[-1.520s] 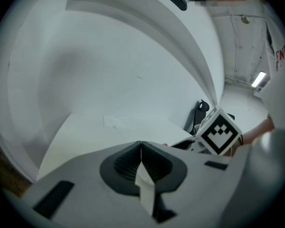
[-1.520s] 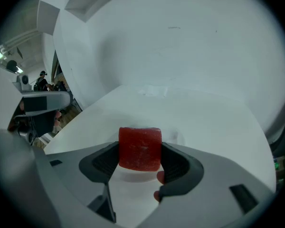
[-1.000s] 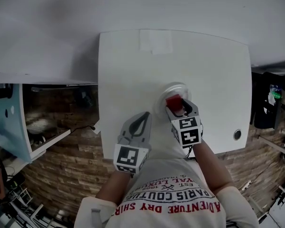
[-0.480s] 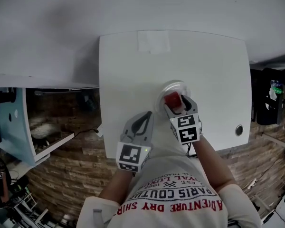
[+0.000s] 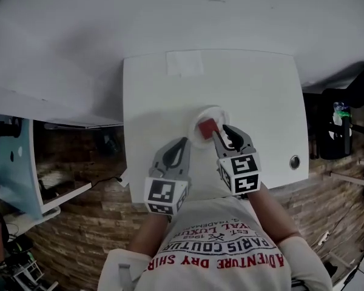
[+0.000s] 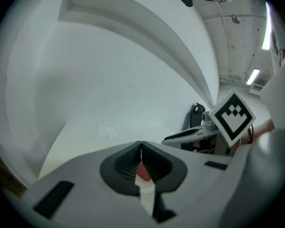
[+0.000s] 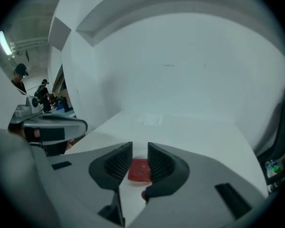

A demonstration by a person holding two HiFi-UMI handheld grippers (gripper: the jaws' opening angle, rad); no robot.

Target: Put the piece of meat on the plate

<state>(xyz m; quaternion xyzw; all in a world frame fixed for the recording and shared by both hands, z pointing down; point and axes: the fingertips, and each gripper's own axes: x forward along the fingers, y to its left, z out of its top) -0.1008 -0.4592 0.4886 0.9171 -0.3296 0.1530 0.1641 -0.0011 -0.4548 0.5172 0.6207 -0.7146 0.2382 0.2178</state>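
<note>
Head view: we see the flat red near-square piece of meat (image 5: 207, 127) lying on the small round white plate (image 5: 213, 109), mid-way along the white rectangular worktop (image 5: 261, 90). The right tool (image 5: 224, 132) sits just beside the plate's near right edge and the left tool (image 5: 183, 140) is near its left side. Neither touches the meat. We judge the placing as done; what is left is only to pull the tools clear.

Left gripper view: the left tool (image 6: 141, 144) has its jaws together with nothing in them. A sliver of the red meat (image 6: 142, 172) shows through the slit, beyond the jaws.

Right gripper view: the right tool (image 7: 139, 148) has its jaws closing with a gap between the pads and nothing clamped. The meat (image 7: 140, 171) shows through that gap, lying flat below and apart from the pads.

Orientation: the slab lies broad face up. It is close to square, so we cannot call a clear long axis. In the head view its edges sit slightly turned against the worktop's edges.
</note>
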